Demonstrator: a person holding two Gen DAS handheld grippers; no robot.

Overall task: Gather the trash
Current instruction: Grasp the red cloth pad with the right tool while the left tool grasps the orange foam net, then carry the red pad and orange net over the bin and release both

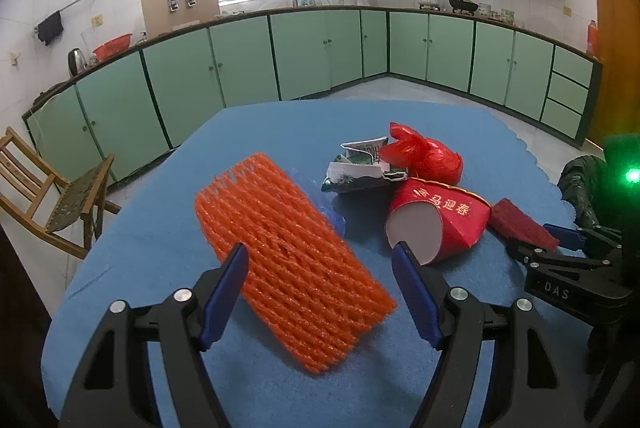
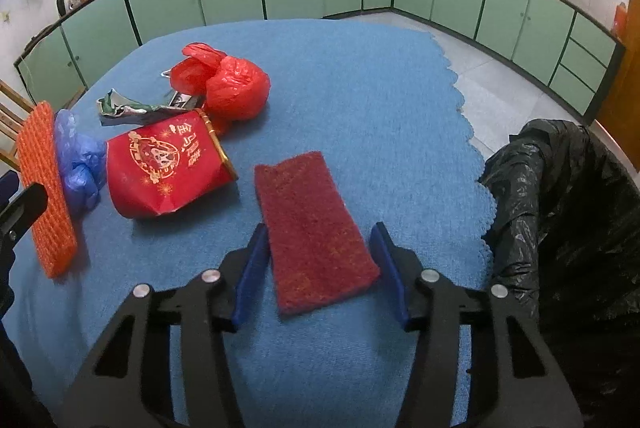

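Observation:
An orange foam net [image 1: 288, 268] is tilted up off the blue tablecloth [image 1: 160, 248]; my left gripper [image 1: 320, 248] is shut on it across its width. In the right wrist view the orange net [image 2: 44, 188] stands on edge at the far left. A dark red scouring pad [image 2: 312, 228] lies flat on the cloth between the jaws of my right gripper [image 2: 320, 228]. Those jaws are open, with a thin gap on the right side. A black trash bag [image 2: 560, 208] hangs open just past the table's right edge.
More rubbish lies mid-table: a red paper box [image 2: 168, 168], a knotted red plastic bag [image 2: 228, 88], a crumpled green-and-white wrapper [image 2: 128, 108] and a blue plastic bag [image 2: 76, 164]. A wooden chair [image 1: 60, 196] stands left of the table. Green cabinets line the far walls.

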